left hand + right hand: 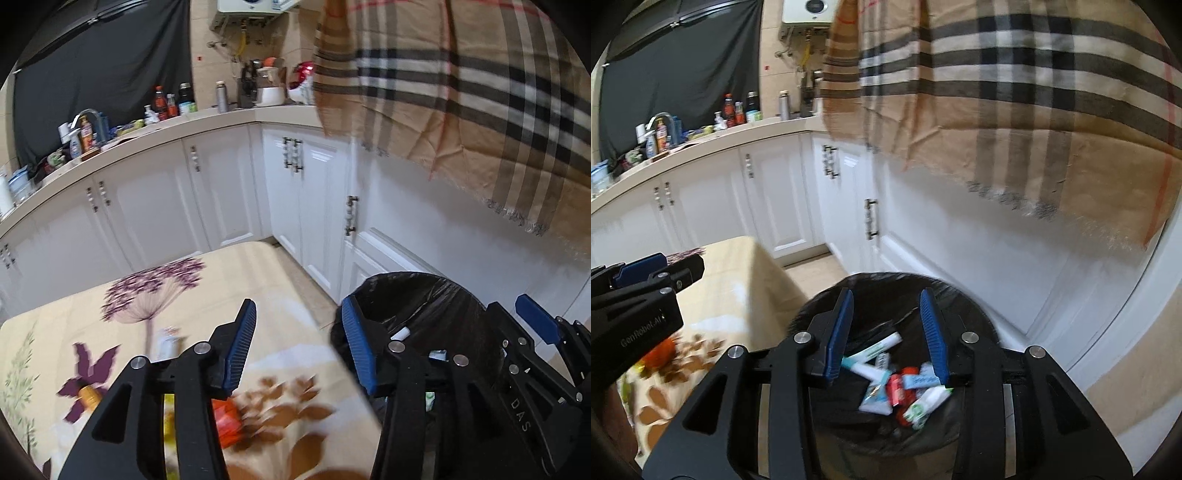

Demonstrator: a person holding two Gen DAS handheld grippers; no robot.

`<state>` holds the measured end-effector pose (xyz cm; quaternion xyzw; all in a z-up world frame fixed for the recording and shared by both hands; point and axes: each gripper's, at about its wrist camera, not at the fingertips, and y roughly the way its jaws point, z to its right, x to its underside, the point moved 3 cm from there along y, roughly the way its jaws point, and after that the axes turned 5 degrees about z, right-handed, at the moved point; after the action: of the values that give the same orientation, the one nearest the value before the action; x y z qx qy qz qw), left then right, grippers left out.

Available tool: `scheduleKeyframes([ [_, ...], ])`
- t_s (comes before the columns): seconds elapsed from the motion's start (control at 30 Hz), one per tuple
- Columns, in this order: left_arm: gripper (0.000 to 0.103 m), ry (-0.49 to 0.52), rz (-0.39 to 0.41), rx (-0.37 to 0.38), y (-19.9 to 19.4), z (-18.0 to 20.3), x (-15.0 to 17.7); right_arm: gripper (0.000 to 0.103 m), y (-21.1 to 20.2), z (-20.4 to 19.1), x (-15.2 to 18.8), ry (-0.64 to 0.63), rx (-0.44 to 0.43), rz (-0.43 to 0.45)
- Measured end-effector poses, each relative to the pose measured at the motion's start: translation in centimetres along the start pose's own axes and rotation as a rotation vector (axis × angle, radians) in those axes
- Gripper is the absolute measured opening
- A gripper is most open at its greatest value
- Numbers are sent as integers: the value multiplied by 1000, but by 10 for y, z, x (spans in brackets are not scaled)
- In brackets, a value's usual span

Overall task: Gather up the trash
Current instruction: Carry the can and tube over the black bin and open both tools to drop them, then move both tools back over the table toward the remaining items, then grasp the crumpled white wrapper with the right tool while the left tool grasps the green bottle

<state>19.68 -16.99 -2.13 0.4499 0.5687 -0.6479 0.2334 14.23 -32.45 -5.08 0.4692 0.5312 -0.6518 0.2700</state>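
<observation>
A black-lined trash bin [964, 314] stands on the floor beside the table; several tubes and wrappers [905, 384] lie in it. My right gripper [886, 332] is open and empty, right above the bin; it also shows in the left wrist view [532, 325]. My left gripper [299, 347] is open and empty, over the table's right edge, with the bin [424, 295] at its right. On the floral tablecloth [221, 288] lie a white tube [166, 343], an orange wrapper [229, 421] and a small orange-capped item [88, 395].
White cabinets [221, 192] line the walls behind the table and bin. The counter [207, 118] holds bottles and a sink tap. A plaid cloth [461, 92] hangs at the upper right. A strip of tiled floor [310, 299] runs between table and cabinets.
</observation>
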Motion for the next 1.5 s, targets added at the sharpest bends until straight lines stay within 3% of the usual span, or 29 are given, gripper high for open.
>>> scheduleKeyframes([
  [0.67,53,-155,-53,-280,-100,-159,77,37,-78,-153,45,-174,-325,-74],
  [0.97,54,-226,-98,-372,-120,-214,112,37,-83,-202,70,-258,-390,-152],
  [1.13,54,-263,-126,-403,-122,-235,128,37,-78,-216,79,-286,-403,-204],
  [1.4,54,-278,-137,-390,-120,-239,133,36,-66,-225,90,-315,-407,-299],
  [1.5,54,-277,-139,-379,-117,-237,132,26,-63,-227,95,-327,-418,-328],
])
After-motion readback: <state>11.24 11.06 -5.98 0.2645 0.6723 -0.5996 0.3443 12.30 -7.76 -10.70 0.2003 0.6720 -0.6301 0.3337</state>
